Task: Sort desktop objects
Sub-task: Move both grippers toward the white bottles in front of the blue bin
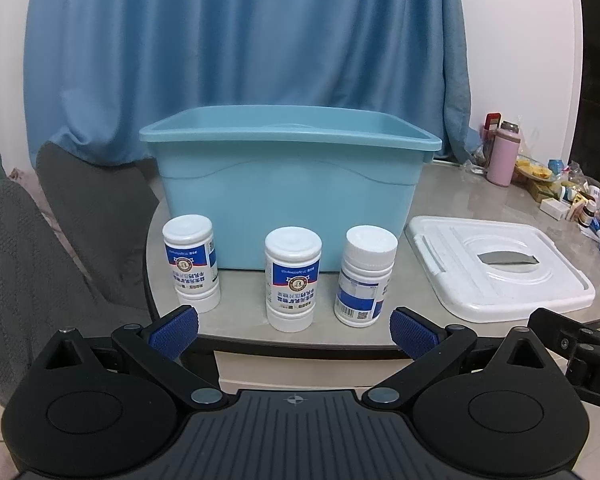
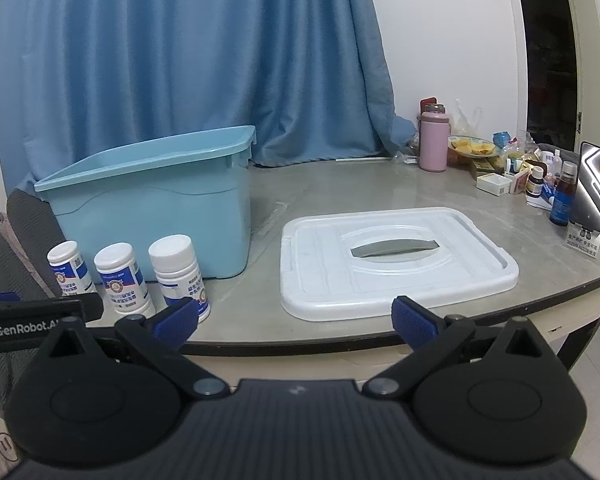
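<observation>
Nearest, bottom of the left wrist view: left gripper (image 1: 294, 330), jaws spread as wide as they go, nothing between the blue pads, hovering just off the tabletop (image 1: 440, 200) edge and pointing at the middle bottle (image 1: 292, 278). Right gripper (image 2: 294, 320), bottom of the right wrist view, likewise fully spread and empty, facing the white lid (image 2: 396, 262) lying flat at centre right of that frame. Nothing is grasped yet, so the step in hand looks like the first pick. Three white bottles stand upright in a row in the lower centre of the left view, just in front of the blue bin (image 1: 288, 200): left bottle (image 1: 191, 264), middle bottle, right bottle (image 1: 366, 276), close together but not touching. To do it well, probably: go straight in on the middle bottle, keep the pads level on the body below the cap, close squarely so the neighbours are not knocked, lift clear of the bin rim before dropping in. The bin is open and looks empty from here; the lid is likely for closing it last. Writing: bottle labels are blue and white with Chinese print that appears upside down, too small to read; right bottle shows a barcode and QR code. "GenRobot.A…" reads on the other gripper's side at lower left of the right view. Far right: pink flask (image 2: 433, 140), small medicine bottles, boxes, unreadable. Blue curtain (image 1: 240, 40) behind.
</observation>
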`<state>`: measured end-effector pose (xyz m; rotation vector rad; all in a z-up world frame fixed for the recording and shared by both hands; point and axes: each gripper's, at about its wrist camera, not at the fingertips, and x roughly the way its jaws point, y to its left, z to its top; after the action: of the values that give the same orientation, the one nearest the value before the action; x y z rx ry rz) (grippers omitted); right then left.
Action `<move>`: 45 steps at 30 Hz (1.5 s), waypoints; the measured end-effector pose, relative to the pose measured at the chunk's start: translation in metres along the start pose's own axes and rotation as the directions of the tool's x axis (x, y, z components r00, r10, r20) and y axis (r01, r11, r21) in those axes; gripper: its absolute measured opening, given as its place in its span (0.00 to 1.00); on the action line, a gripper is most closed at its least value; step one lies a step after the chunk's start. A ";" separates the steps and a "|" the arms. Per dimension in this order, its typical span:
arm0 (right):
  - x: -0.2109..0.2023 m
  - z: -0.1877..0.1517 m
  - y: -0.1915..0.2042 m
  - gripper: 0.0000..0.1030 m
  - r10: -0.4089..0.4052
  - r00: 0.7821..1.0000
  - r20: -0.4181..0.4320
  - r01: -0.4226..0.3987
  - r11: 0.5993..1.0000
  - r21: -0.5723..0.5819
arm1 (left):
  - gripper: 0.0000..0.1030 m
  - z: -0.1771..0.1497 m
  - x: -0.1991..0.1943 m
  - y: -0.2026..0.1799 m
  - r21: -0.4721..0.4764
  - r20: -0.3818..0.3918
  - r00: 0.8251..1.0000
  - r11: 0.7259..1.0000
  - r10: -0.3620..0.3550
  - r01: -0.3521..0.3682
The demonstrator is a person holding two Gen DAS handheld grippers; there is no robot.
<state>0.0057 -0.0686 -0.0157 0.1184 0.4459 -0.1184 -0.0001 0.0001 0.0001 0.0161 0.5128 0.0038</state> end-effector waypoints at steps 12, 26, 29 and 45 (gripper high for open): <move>-0.005 -0.002 -0.003 1.00 0.018 1.000 0.002 -0.018 1.000 0.001 | 1.00 0.002 -0.006 0.006 -0.004 0.001 1.000 1.000 -0.008 0.008; -0.007 0.005 0.019 1.00 0.073 0.997 0.015 -0.073 0.997 -0.024 | 1.00 0.015 -0.020 0.035 -0.015 0.005 1.000 0.999 0.030 -0.030; -0.006 0.003 0.023 1.00 0.086 0.996 0.018 -0.086 0.996 -0.033 | 1.00 0.015 -0.019 0.042 -0.017 0.008 0.999 0.999 0.045 -0.045; 0.019 -0.007 0.052 1.00 0.111 0.993 0.027 -0.109 0.992 -0.066 | 1.00 0.002 0.000 0.076 -0.052 0.004 0.994 0.993 0.111 -0.110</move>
<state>0.0275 -0.0177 -0.0256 0.0776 0.4110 0.0024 0.0010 0.0762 0.0027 -0.0063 0.5046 0.1253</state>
